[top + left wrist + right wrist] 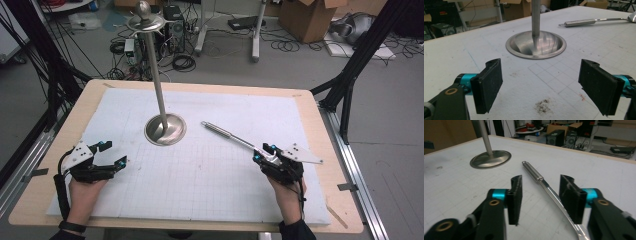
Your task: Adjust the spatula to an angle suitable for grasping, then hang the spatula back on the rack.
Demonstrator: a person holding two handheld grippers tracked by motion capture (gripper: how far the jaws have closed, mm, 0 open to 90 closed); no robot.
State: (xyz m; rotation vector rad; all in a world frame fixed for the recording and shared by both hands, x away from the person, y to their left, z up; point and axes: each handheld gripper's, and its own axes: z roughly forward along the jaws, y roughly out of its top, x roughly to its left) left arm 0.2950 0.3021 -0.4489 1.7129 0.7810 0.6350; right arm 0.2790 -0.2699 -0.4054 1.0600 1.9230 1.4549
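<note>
- The left gripper rested low at the left of the mat, jaws spread wide and holding nothing. In the left gripper view it faced the stand's base with bare mat between its pads.
- The stand stood upright at mid-mat, its pole rising to a ring and knob at the top. Nothing hung from it.
- The utensil lay flat on the mat to the right of the stand, well apart from it. Its handle end pointed towards the base and its blade ran back to the right gripper.
- In the right gripper view the jaws stood about half open on either side of the blade. The pads did not press on it, so I judged it not gripped.
- Judged progress: 0 of the likely 2 steps were done. The utensil was neither lifted nor brought to the stand, so both the grasp and the placing remained.
</note>
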